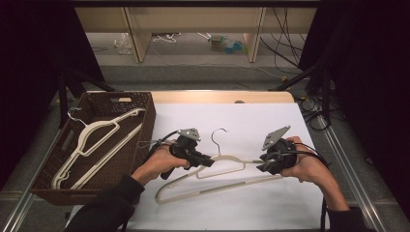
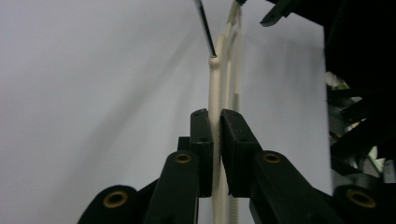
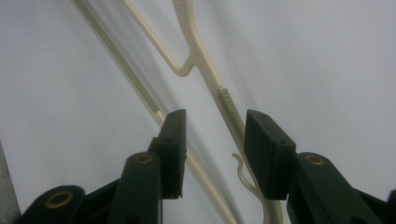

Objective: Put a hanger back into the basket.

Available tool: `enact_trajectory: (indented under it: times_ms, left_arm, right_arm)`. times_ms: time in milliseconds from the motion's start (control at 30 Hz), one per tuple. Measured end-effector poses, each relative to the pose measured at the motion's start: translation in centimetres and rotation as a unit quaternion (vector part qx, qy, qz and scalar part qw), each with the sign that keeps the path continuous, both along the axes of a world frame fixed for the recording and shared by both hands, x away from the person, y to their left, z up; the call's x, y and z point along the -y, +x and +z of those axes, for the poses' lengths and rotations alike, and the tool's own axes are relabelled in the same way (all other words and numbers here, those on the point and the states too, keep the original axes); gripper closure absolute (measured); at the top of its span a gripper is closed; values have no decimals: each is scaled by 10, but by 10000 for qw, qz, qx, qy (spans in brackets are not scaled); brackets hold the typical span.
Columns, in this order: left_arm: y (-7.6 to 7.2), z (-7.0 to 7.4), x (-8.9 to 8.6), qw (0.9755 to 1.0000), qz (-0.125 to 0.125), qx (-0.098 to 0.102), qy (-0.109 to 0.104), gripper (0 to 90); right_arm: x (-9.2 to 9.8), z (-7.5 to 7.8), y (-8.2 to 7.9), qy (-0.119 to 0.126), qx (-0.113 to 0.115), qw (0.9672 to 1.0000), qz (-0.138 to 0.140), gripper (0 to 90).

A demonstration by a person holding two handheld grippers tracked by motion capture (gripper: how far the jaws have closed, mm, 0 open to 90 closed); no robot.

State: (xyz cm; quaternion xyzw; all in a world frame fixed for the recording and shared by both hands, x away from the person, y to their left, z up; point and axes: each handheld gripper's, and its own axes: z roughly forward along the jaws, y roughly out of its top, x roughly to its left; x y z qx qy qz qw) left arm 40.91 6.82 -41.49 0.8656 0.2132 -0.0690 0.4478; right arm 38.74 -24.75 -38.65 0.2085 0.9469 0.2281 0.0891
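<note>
Two grippers on one cream plastic hanger | left gripper clamps its thin shoulder | right gripper jaws parted, ribbed end between, unpinched | wicker basket left of hanger

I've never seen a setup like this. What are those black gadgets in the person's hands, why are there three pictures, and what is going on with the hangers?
A person sits at a table covered in white, holding a hand-operated pair of tongs in each hand. One picture comes from a camera above the table; the other two come from small cameras riding on the tongs, looking along their black jaws.

On the white surface lies a cream plastic hanger with a metal hook. The left tongs are shut on one of its arms. The right tongs stand open, with the hanger's other end between the jaws but not pinched.

At the left stands a brown woven basket with more cream hangers in it.
</note>
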Motion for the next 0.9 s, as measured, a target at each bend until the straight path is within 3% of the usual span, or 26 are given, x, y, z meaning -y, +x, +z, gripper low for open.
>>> enact_trajectory:
  times_ms: [100, 133, 200, 333, 400, 467, 667, 733, 833, 900]
  left_arm:
    - [-2, 2, -1, 9997, 123, -178, -133, 855]
    - [-3, 2, -2, 9990, 242, -307, -205, 858]
    - [-2, 3, -3, 9980, 421, -356, -325, 860]
    - [1, 5, -11, 9940, 775, -569, -516, 860]
    - [2, 9, -18, 9932, 818, -643, -514, 860]
    - [4, 14, -25, 9906, 897, -747, -709, 860]
    - [-5, 35, -48, 9822, 1318, -776, -1093, 860]
    - [-10, 42, -57, 9803, 1356, -779, -1202, 860]
    - [-17, 52, -67, 9752, 1461, -839, -1435, 860]
    - [-23, 60, -70, 9751, 1503, -707, -1472, 859]
  right_arm:
    - [4, 5, -7, 98, 124, 9999, -66, 571]
    - [5, 6, -9, 131, 136, 9998, -86, 570]
    - [7, 8, -13, 183, 218, 9995, -120, 563]
    - [13, 14, -19, 354, 239, 9987, -279, 541]
    - [15, 15, -22, 407, 264, 9982, -354, 537]
    - [18, 16, -25, 425, 293, 9981, -341, 536]
    - [31, 22, -34, 666, 372, 9955, -556, 503]
    - [38, 23, -37, 699, 380, 9952, -561, 484]
    - [43, 19, -43, 901, 326, 9932, -668, 456]
    - [46, 14, -45, 894, 262, 9931, -715, 422]
